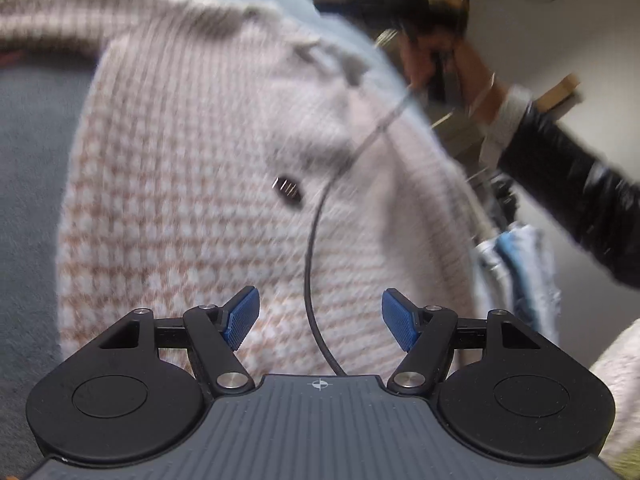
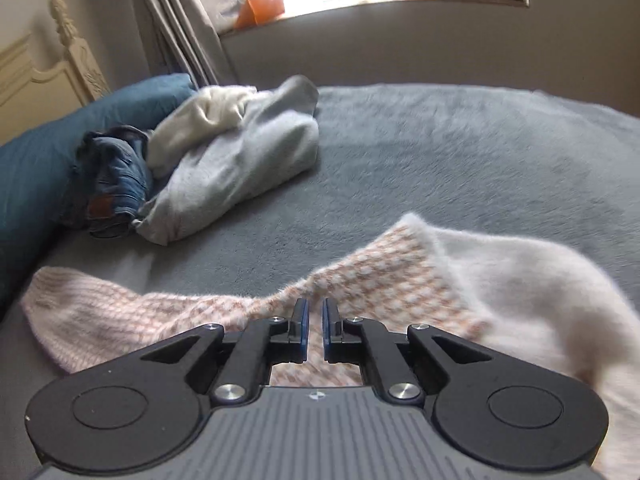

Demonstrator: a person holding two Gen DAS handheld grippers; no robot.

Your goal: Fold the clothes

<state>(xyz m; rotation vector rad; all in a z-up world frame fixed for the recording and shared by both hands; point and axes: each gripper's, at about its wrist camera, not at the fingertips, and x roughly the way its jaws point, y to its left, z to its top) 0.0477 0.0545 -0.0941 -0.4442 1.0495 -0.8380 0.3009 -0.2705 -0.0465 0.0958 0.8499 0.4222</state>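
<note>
Knit sweater [image 1: 192,184], pink-and-white with a tan check toward the hem, lay spread on the grey bed cover [image 2: 460,148] and filled most of the left wrist view. Left gripper [image 1: 318,316] hovered over the hem end, jaws wide apart, nothing between the blue pads [image 1: 242,318]; only a thin dark cable [image 1: 310,264] crossed the gap. Small dark button or tag [image 1: 288,190] sat mid-sweater, too blurred to tell which. Person's hand [image 1: 448,60] in a black sleeve [image 1: 580,196] was up at the far right of that view, motion-blurred.

Right gripper [image 2: 315,330] was closed, pads near touching with a narrow slit left. Checked knit of the sweater [image 2: 380,276] lay directly under and ahead of the tips; could not tell if any fabric was pinched. Sleeve of it trailed off left.

Further back on the bed: grey garment [image 2: 240,164] heaped with a cream one [image 2: 216,108], jeans [image 2: 116,172] just beside, against a blue pillow [image 2: 52,148]. Curtain [image 2: 180,20] and window sill [image 2: 360,4] behind.
</note>
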